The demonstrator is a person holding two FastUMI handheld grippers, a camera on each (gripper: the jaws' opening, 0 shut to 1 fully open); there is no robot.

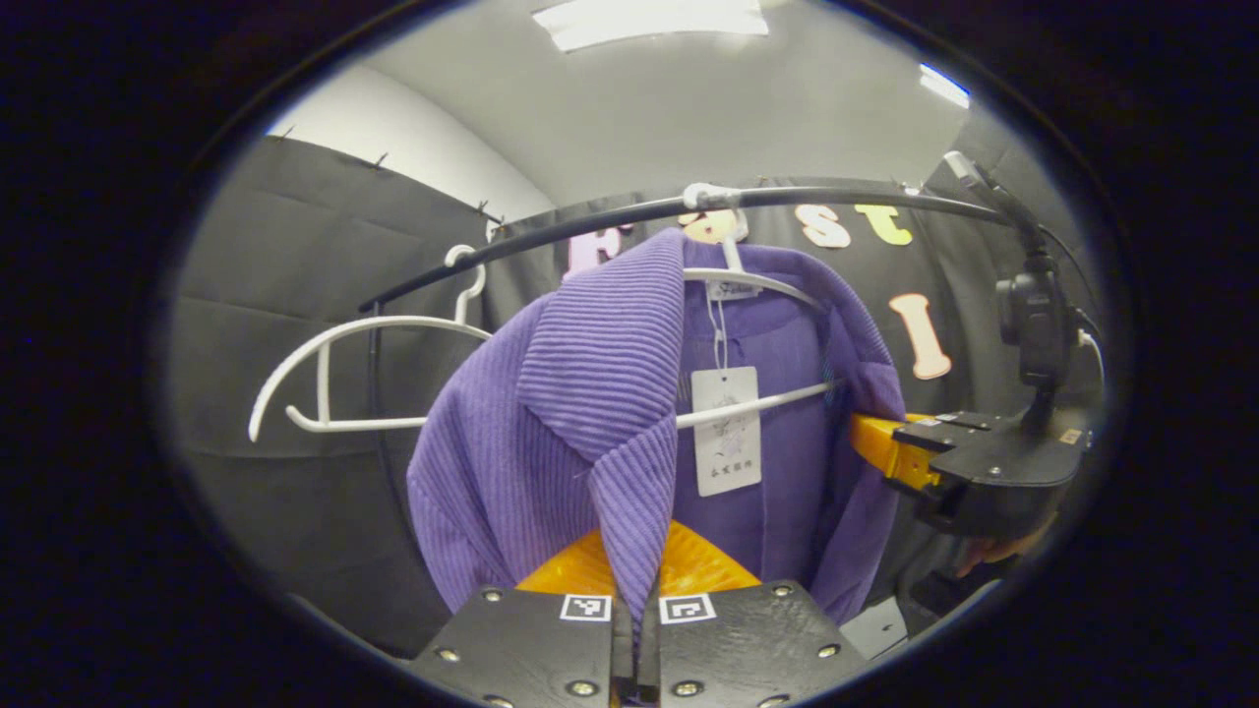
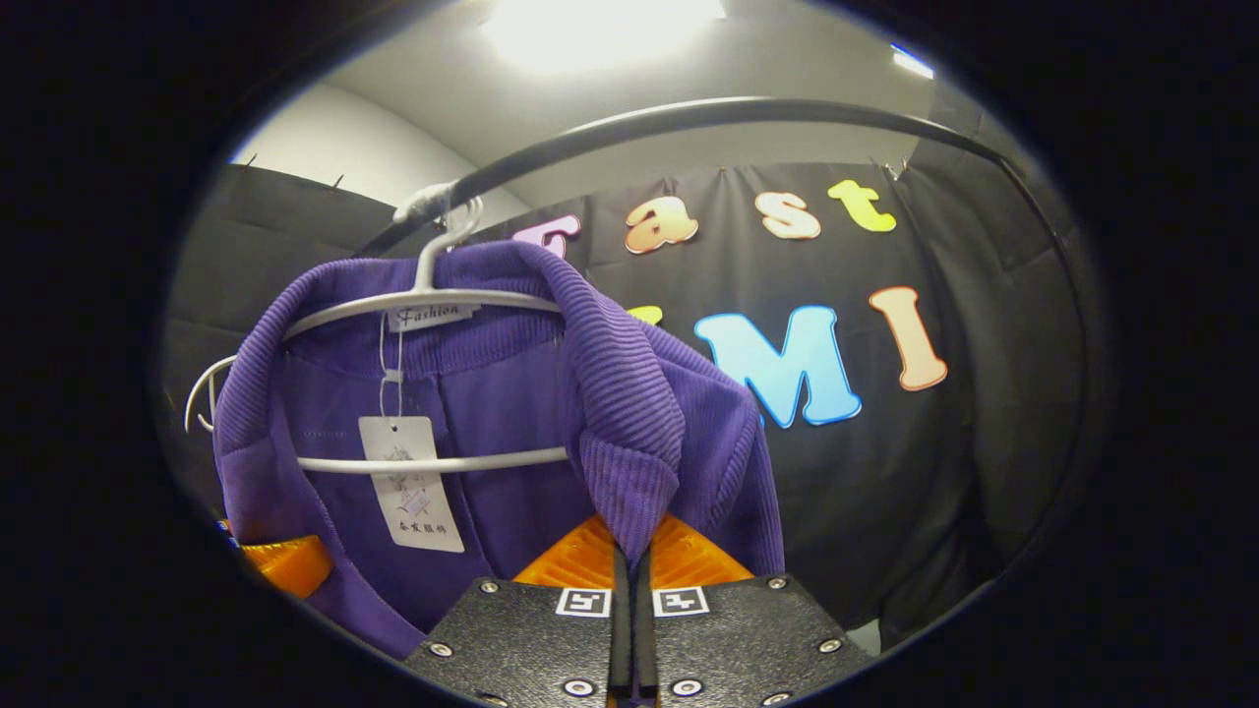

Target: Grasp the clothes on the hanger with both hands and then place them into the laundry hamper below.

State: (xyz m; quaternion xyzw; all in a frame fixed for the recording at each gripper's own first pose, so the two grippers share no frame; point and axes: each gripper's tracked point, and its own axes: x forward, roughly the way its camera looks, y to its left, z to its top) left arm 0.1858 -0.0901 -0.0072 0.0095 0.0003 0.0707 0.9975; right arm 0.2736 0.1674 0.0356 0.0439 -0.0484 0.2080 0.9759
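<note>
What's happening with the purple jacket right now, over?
Left gripper shut on purple jacket. Right gripper shut on it too. Jacket not yet off white hanger. Nothing in the way.

The jacket (image 1: pixel 551 393) is purple with fine ribbed stripes along its collar and front edge. Its hanger (image 2: pixel 433 295) is white, as is the spare hanger (image 1: pixel 334 374). A white tag (image 1: pixel 726 428) carries dark print. The rail (image 1: pixel 610 216) is black, and the ceiling (image 1: pixel 689 108) is pale grey.
</note>
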